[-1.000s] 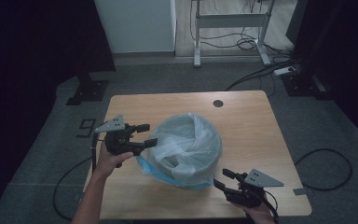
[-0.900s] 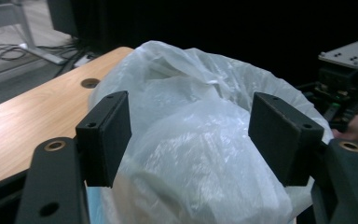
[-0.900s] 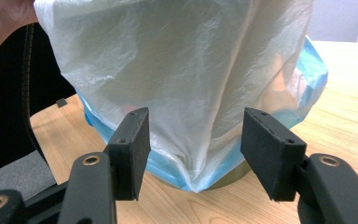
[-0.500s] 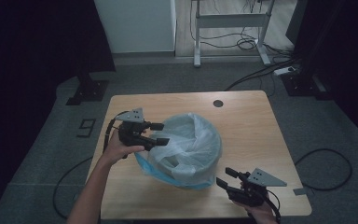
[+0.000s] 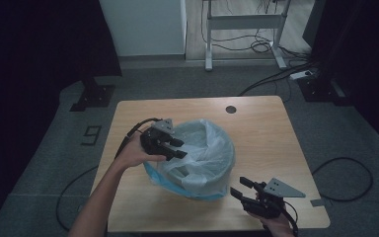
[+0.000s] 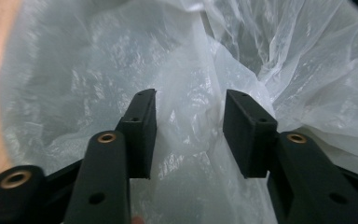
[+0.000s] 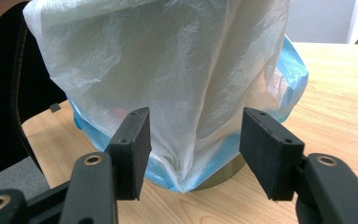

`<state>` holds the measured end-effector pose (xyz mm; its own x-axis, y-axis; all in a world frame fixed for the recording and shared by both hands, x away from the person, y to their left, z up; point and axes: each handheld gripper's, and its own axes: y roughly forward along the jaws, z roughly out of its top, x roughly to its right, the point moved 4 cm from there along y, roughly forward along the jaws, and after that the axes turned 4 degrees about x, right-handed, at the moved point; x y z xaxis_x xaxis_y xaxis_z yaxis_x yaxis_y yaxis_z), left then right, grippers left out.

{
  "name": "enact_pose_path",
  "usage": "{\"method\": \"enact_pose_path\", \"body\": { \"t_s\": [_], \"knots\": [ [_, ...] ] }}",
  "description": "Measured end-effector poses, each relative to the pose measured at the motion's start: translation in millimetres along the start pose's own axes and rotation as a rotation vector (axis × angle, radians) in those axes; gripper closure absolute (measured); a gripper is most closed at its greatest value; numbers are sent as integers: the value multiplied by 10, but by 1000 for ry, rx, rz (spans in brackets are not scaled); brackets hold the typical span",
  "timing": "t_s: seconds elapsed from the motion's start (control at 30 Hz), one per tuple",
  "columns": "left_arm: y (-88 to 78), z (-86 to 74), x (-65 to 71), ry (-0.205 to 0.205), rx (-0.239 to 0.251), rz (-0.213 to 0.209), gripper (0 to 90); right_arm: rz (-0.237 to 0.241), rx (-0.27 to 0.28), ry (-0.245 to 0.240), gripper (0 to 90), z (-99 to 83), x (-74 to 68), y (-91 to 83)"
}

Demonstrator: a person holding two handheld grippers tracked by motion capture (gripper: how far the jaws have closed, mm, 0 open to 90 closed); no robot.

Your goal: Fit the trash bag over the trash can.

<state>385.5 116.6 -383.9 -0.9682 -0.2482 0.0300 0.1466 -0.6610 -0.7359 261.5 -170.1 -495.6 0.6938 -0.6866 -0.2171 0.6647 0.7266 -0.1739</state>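
Observation:
A bin lined with a white see-through bag (image 5: 205, 148) over a blue bag (image 5: 153, 176) stands mid-table. My left gripper (image 5: 180, 148) reaches over the bin's left rim. In the left gripper view its jaws (image 6: 189, 100) have just been closing around a fold of the white bag (image 6: 186, 140), with a gap still showing at each pad. My right gripper (image 5: 239, 186) rests near the table's front edge, pointing at the bin. It stands open (image 7: 193, 116), and the white bag (image 7: 168, 60), the blue bag (image 7: 293, 60) and the bin's base (image 7: 223, 179) lie beyond its jaws.
The wooden table (image 5: 266, 128) has a round cable hole (image 5: 231, 109) at the back. On the floor are a black stand base (image 5: 91, 96), a number marker (image 5: 92, 134) and cables (image 5: 345, 177). A desk frame (image 5: 242, 22) stands farther back.
The left hand moved right, from beside the bin to over its left rim, and its jaws narrowed around a fold of the white bag. The right gripper stayed put.

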Motion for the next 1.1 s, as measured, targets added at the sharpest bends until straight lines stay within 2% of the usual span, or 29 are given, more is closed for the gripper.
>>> {"method": "enact_pose_path", "body": {
  "t_s": [0.2,0.3,0.4,0.53,0.6,0.67,0.77,0.83,1.0,1.1],
  "knots": [
    [95,58,21,6,-57,9,565,-5,3,4,426,6,18,-21],
    [180,60,40,15,-115,21,564,-7,3,7,427,5,25,-25],
    [237,63,56,25,-154,26,555,-9,1,7,426,2,28,-23],
    [258,72,61,21,-163,28,539,-12,3,6,426,6,32,-29],
    [242,71,57,20,-153,33,514,-14,4,7,426,8,35,-34],
    [195,81,56,13,-119,35,474,-16,5,8,426,7,38,-41],
    [76,123,52,4,-29,32,452,-18,6,7,426,7,49,-52],
    [21,153,52,0,15,22,455,-21,6,11,426,9,57,-55],
    [-4,218,55,1,52,6,453,-20,6,10,426,10,50,-51],
    [34,246,48,6,45,-9,451,-21,6,8,426,7,49,-49]
  ]
}}
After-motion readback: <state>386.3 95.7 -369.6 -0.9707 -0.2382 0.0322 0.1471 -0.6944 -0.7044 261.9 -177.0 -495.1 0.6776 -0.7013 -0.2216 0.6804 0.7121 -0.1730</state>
